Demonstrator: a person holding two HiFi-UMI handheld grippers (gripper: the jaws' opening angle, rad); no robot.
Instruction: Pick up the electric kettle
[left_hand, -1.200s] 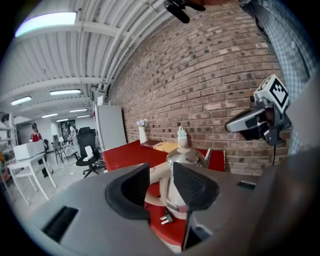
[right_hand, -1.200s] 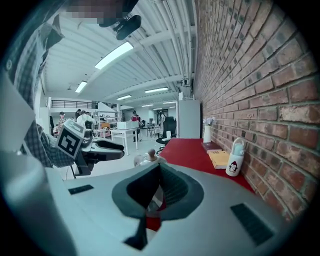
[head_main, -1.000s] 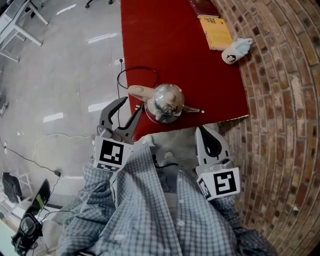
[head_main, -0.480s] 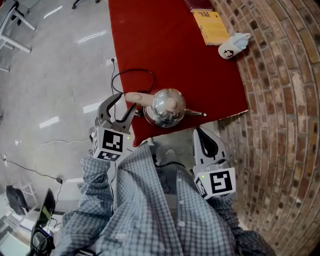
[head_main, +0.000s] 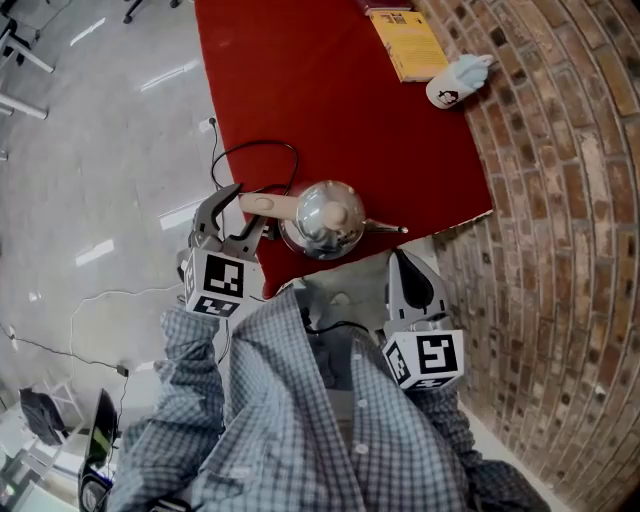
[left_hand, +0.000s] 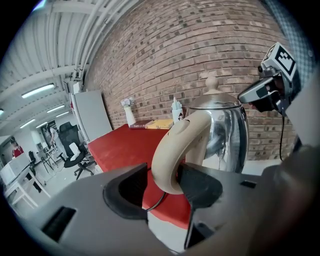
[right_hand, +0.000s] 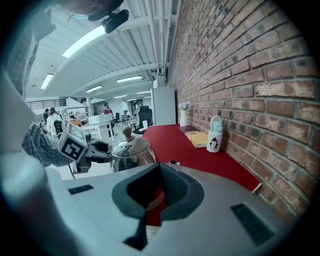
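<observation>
At the left, the left claw is reaching in past the near left edge of the red worktop. Its jaws are spread wide and straddling the cream handle of the electric kettle. The jaws have just been opening, and the handle is standing between them. In the left gripper view the handle's curve is lying against or just beside one pad while the other pad is standing clear, so nothing is being pinched. That wide spread is probably making room for the thick handle ahead of a squeeze. The claw is pointing forward and somewhat downward, with the checked sleeve trailing behind its marker cube.

The kettle is sitting upright at the near edge of the worktop. Its handle is jutting left and its thin spout is pointing right, which is offering the handle to the left side. Its black cord is looping on the far side of the handle.

Further right, the right claw is hovering just off the worktop's near edge, a little nearer than the spout. Its jaws are pressed together on nothing, and it is aiming ahead and slightly down, seemingly taking no part in the grasp.
</observation>
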